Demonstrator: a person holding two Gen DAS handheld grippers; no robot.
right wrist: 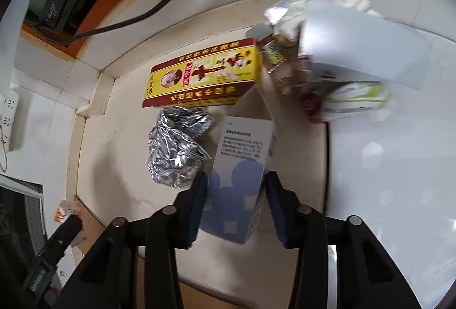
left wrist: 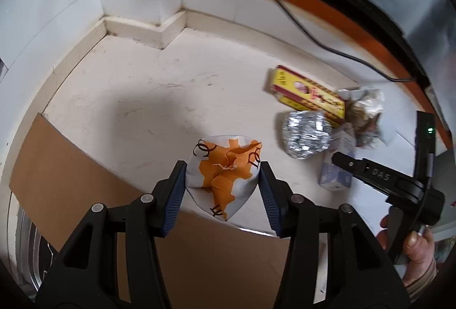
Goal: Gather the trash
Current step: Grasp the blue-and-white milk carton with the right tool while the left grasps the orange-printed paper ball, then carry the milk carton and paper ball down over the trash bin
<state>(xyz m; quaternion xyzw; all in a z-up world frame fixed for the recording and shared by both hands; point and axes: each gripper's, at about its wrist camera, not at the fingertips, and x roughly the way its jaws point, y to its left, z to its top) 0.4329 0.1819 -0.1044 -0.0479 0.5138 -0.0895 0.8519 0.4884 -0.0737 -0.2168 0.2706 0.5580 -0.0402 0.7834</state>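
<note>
My left gripper (left wrist: 223, 176) is shut on a crumpled orange and white paper wrapper (left wrist: 223, 166), held just above the white ledge near its front edge. My right gripper (right wrist: 236, 192) is shut on a pale blue and white carton (right wrist: 240, 166), which rests on the ledge. The right gripper also shows in the left wrist view (left wrist: 346, 163), at the carton (left wrist: 336, 175). A ball of crumpled foil (right wrist: 176, 149) lies left of the carton. A yellow and red box (right wrist: 205, 75) lies behind it. A heap of wrappers and paper (right wrist: 336, 58) lies at the back right.
The white ledge (left wrist: 136, 98) ends in a wall corner at the back. A brown cardboard sheet (left wrist: 65, 166) leans below its front edge. A black cable (right wrist: 128, 21) runs along the orange frame behind the trash. A white power strip (right wrist: 7, 121) hangs at the far left.
</note>
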